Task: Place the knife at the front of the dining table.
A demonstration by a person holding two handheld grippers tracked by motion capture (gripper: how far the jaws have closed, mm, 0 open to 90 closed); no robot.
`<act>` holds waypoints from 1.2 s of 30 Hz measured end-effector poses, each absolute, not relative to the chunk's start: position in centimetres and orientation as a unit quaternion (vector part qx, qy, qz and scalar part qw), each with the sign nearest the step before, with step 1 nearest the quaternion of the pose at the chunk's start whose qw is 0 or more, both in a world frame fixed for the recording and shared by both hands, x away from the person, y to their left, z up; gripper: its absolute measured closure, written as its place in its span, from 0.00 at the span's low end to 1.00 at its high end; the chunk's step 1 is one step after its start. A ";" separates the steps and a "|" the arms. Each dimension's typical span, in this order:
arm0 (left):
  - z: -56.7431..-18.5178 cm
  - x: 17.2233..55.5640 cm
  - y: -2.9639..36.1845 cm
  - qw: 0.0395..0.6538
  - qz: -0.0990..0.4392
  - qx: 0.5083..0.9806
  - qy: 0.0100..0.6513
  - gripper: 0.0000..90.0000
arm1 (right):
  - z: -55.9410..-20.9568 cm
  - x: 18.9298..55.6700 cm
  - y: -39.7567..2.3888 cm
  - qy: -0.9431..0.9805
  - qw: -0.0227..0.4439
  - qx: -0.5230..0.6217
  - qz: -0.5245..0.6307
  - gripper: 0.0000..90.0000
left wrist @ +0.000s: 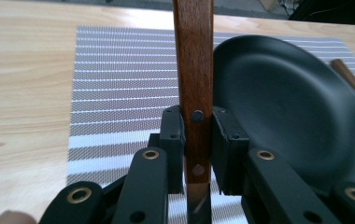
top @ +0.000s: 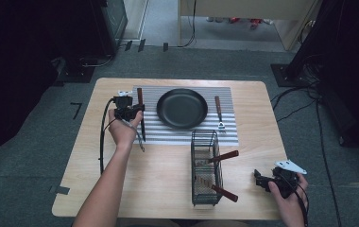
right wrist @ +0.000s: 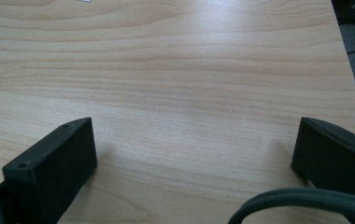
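The left tool (left wrist: 197, 144) is clamped on the wooden handle of a knife (left wrist: 193, 70), holding it over the striped mat just left of the black pan (top: 182, 108), while the right tool (right wrist: 194, 154) gapes wide, holding nothing, over the desk (right wrist: 189, 70) right of the pan.

place: lab | signs: floor cables (top: 305, 101), black stands (top: 300, 56) (dark curtains), grey carpet (top: 26, 156)

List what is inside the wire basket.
Two wooden-handled utensils lie in the wire basket, their handles sticking out over its right side. Their working ends sit behind the mesh, so what kind they are cannot be told.
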State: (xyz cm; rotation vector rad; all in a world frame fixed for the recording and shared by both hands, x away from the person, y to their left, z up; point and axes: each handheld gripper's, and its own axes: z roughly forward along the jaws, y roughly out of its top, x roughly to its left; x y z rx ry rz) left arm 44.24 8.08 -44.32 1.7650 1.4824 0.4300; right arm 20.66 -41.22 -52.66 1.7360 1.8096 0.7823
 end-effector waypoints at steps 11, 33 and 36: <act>-48.0 48.4 8.4 0.352 0.163 0.677 0.625 0.86 | -52.7 20.7 -41.2 0.666 0.254 0.639 0.288 0.00; -50.3 51.4 8.1 0.349 0.144 0.667 0.643 0.83 | -52.7 20.8 -41.2 0.666 0.255 0.639 0.288 0.00; -50.5 51.5 8.1 0.359 0.145 0.663 0.640 0.76 | -52.7 20.8 -41.2 0.666 0.254 0.639 0.288 0.00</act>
